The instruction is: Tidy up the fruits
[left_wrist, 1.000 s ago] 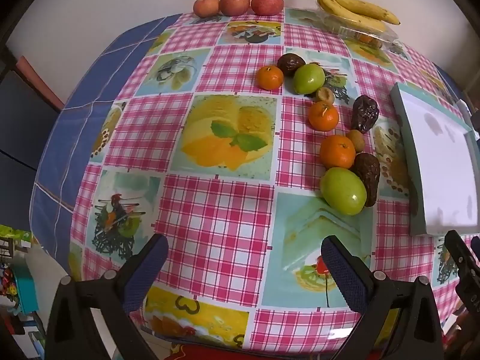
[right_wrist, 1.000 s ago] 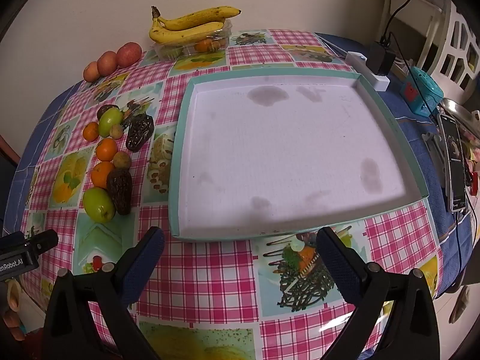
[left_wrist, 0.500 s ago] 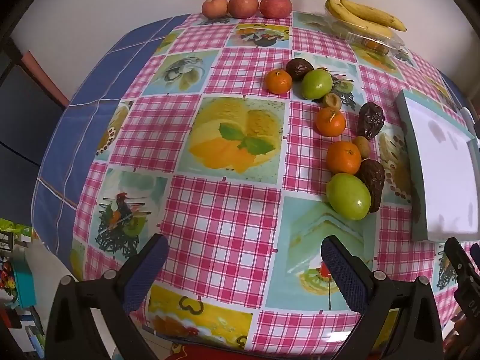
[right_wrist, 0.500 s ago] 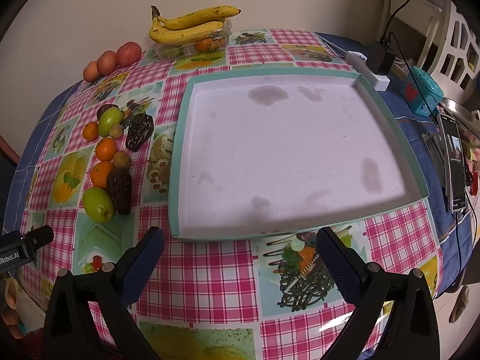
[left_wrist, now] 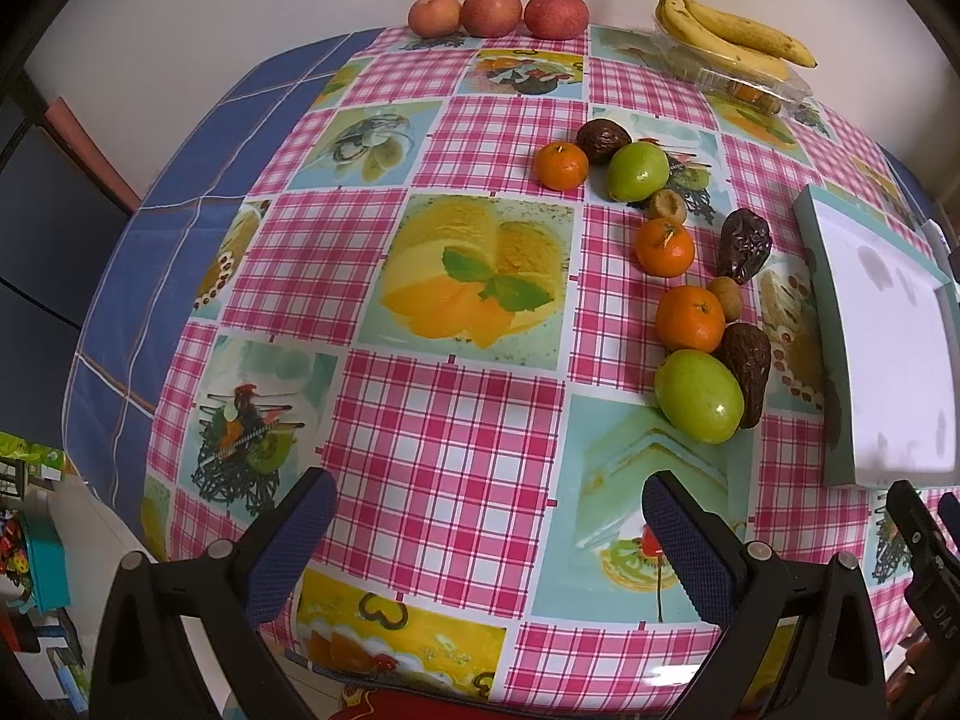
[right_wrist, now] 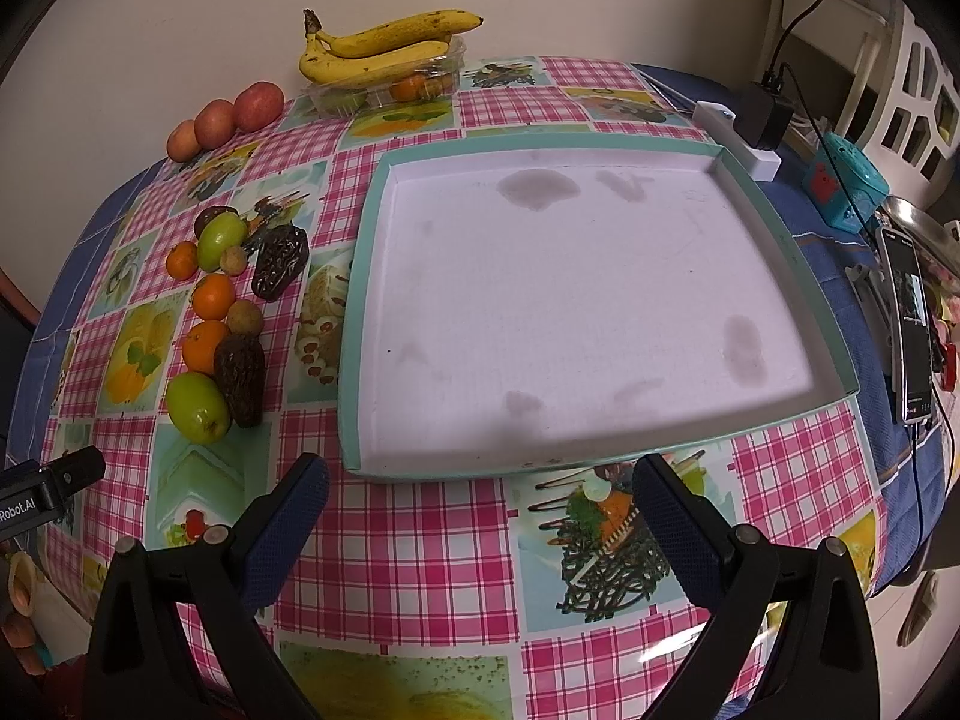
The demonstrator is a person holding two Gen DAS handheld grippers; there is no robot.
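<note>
Hovering above the near edge of the table, the left claw has its two blue-padded fingers spread wide with nothing between them. The right claw is likewise spread and empty, held over the near edge just in front of the tray.

Tray: teal rim, white floor with several grey stains, holding no fruit. It takes up the right half of the table; in the left wrist view only its left part shows.

Loose fruit lies in a ragged line on the checked cloth, just left of the tray's left rim:
- near green fruit, closest to the near edge, touching a dark wrinkled fruit on its right
- orange just behind it, a small brown fruit against it
- second orange, with another dark wrinkled fruit to its right, nearer the tray
- further back, a small tan fruit, a far green fruit, a third orange and a dark round fruit clustered together

Far edge by the wall: three red apples in a row towards the left corner; bananas resting on a clear plastic box with small fruit inside.

Right edge, beyond the tray: a white power strip with a black adapter, a teal gadget, and a phone.
</note>
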